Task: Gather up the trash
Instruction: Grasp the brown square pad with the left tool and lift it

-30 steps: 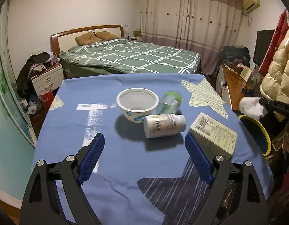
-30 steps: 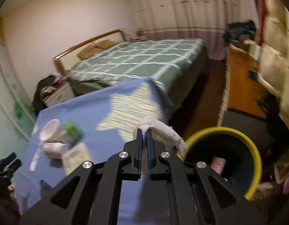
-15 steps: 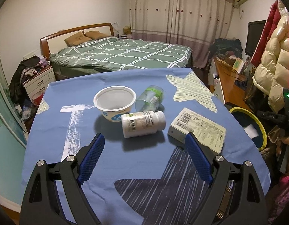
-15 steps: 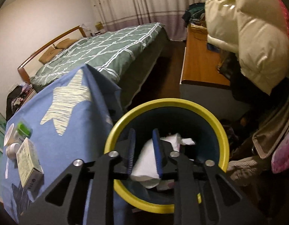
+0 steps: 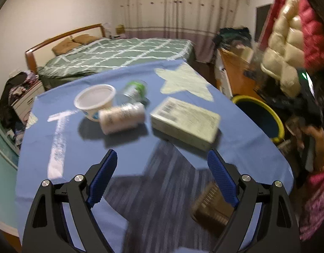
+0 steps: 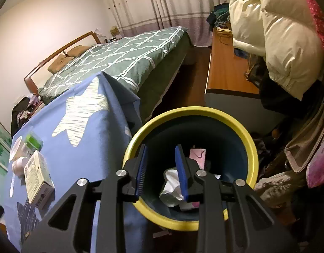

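Hovering over the bin (image 6: 251, 145), the right gripper (image 6: 162, 168) is opening its jaws, nothing between them; the tissue (image 6: 170, 187) lies inside the bin. Left gripper (image 5: 160, 177) gapes empty above the table (image 5: 130, 154), box (image 5: 185, 122) and bottle (image 5: 122, 118) ahead.

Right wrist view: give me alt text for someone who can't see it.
The right claw, jaws opening and empty, hangs over a yellow-rimmed bin where a crumpled white tissue lies beside pink packaging. To the left, a blue star-print tablecloth holds a box.
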